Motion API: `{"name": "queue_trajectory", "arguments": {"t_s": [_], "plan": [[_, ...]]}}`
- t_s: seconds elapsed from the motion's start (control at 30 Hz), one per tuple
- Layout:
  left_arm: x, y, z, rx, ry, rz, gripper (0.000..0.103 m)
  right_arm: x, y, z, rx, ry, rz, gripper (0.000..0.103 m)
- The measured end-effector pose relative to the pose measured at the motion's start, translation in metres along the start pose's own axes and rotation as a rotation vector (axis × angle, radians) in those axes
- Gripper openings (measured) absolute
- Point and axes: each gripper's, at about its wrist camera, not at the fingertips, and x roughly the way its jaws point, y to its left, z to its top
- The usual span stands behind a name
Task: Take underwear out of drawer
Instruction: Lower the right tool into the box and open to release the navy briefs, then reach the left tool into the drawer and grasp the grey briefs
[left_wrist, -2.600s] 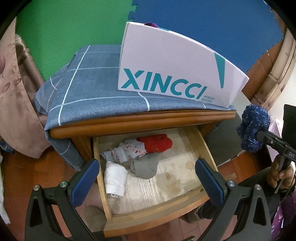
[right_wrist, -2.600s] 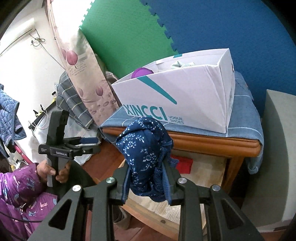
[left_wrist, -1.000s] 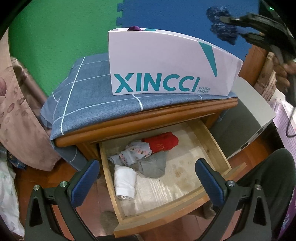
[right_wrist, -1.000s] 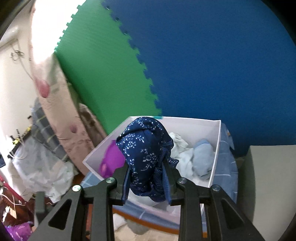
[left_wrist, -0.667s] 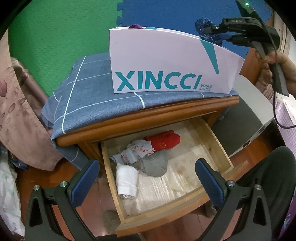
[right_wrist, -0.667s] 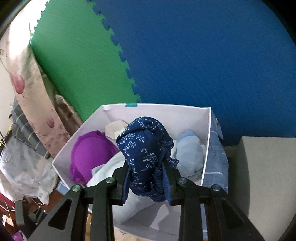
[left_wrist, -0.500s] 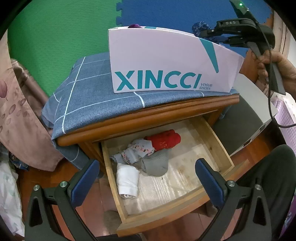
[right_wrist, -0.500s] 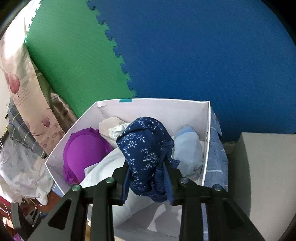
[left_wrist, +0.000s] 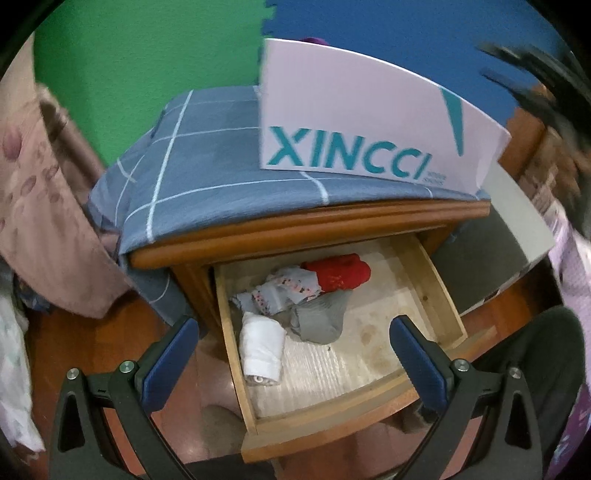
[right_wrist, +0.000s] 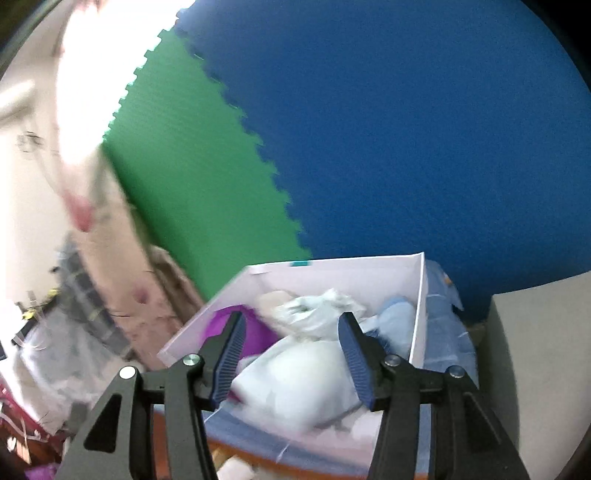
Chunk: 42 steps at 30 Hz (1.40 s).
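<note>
My left gripper (left_wrist: 291, 354), spread wide and empty, hangs nearest the white roll (left_wrist: 261, 349) lying lengthwise along the drawer's (left_wrist: 343, 415) left wall, while my right gripper (right_wrist: 291, 354) is opening, empty, over the box (right_wrist: 419, 295).

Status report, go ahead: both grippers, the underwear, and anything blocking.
Right gripper opening, empty, above the white box. Left gripper open over the drawer. Four bundles left, red one rearmost. Nothing blocking.
</note>
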Motion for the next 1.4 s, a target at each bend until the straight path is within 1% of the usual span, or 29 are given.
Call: {"name": "queue_trajectory", "arguments": {"t_s": [0.07, 0.17, 0.23, 0.27, 0.33, 0.37, 0.4, 0.43, 0.5, 0.53, 0.6, 0.67, 0.73, 0.8, 0.9, 0.97, 1.07, 1.1, 1.17, 1.23, 1.27, 1.33, 1.4], "plan": [[0.001, 0.009, 0.000, -0.037, 0.009, -0.008, 0.103, -0.021, 0.003, -0.027, -0.024, 0.006, 0.027, 0.053], [0.002, 0.017, 0.000, -0.066, 0.022, -0.034, 0.103, -0.039, -0.001, -0.067, -0.046, 0.056, 0.026, 0.053], [0.003, 0.015, 0.001, -0.060, 0.023, -0.044, 0.103, -0.048, -0.012, -0.090, -0.011, 0.083, 0.033, 0.053], [0.005, 0.011, 0.001, -0.042, 0.028, -0.046, 0.103, -0.054, -0.021, -0.102, 0.030, 0.090, 0.043, 0.053], [0.013, 0.001, 0.002, -0.010, 0.061, -0.063, 0.103, -0.059, -0.036, -0.114, 0.109, 0.117, 0.043, 0.053], [0.024, -0.007, 0.002, 0.008, 0.099, -0.074, 0.103, -0.061, -0.042, -0.114, 0.134, 0.131, 0.046, 0.053], [0.033, -0.013, 0.003, 0.019, 0.124, -0.069, 0.103, -0.064, -0.047, -0.113, 0.143, 0.118, 0.052, 0.053], [0.042, -0.021, 0.003, 0.034, 0.149, -0.057, 0.103, -0.069, -0.053, -0.113, 0.156, 0.098, 0.055, 0.053], [0.063, -0.036, -0.001, 0.048, 0.187, -0.030, 0.103, -0.075, -0.064, -0.115, 0.207, 0.091, 0.064, 0.053], [0.074, -0.041, -0.003, 0.037, 0.206, -0.028, 0.103, -0.078, -0.071, -0.116, 0.244, 0.087, 0.072, 0.053], [0.095, -0.050, -0.007, -0.007, 0.254, -0.052, 0.102, -0.082, -0.081, -0.116, 0.287, 0.078, 0.084, 0.053], [0.112, -0.056, -0.010, -0.049, 0.275, -0.062, 0.101, -0.085, -0.087, -0.119, 0.322, 0.071, 0.103, 0.053], [0.125, -0.063, -0.012, -0.064, 0.271, -0.051, 0.101, -0.086, -0.087, -0.119, 0.328, 0.067, 0.117, 0.053], [0.137, -0.065, -0.012, -0.082, 0.276, -0.025, 0.101, -0.088, -0.085, -0.119, 0.314, 0.069, 0.133, 0.053], [0.154, -0.064, -0.012, -0.129, 0.292, -0.004, 0.101, -0.087, -0.078, -0.119, 0.282, 0.085, 0.156, 0.053], [0.171, -0.062, -0.013, -0.157, 0.341, 0.029, 0.101, -0.089, -0.074, -0.119, 0.263, 0.092, 0.166, 0.053], [0.190, -0.063, -0.015, -0.167, 0.411, 0.070, 0.099, -0.091, -0.072, -0.119, 0.253, 0.096, 0.188, 0.053], [0.194, -0.066, -0.015, -0.159, 0.431, 0.089, 0.097, -0.092, -0.072, -0.120, 0.253, 0.096, 0.195, 0.053], [0.199, -0.073, -0.013, -0.122, 0.468, 0.138, 0.098, -0.093, -0.074, -0.120, 0.258, 0.099, 0.206, 0.053], [0.209, -0.086, -0.013, -0.044, 0.530, 0.193, 0.098, -0.093, -0.076, -0.121, 0.268, 0.106, 0.216, 0.053], [0.215, -0.096, -0.015, 0.021, 0.562, 0.211, 0.098, -0.093, -0.077, -0.121, 0.273, 0.108, 0.220, 0.053], [0.223, -0.117, -0.019, 0.175, 0.599, 0.278, 0.098, -0.095, -0.079, -0.122, 0.278, 0.106, 0.223, 0.053], [0.225, -0.139, -0.023, 0.342, 0.587, 0.348, 0.099, -0.096, -0.080, -0.121, 0.283, 0.106, 0.228, 0.053]]}}
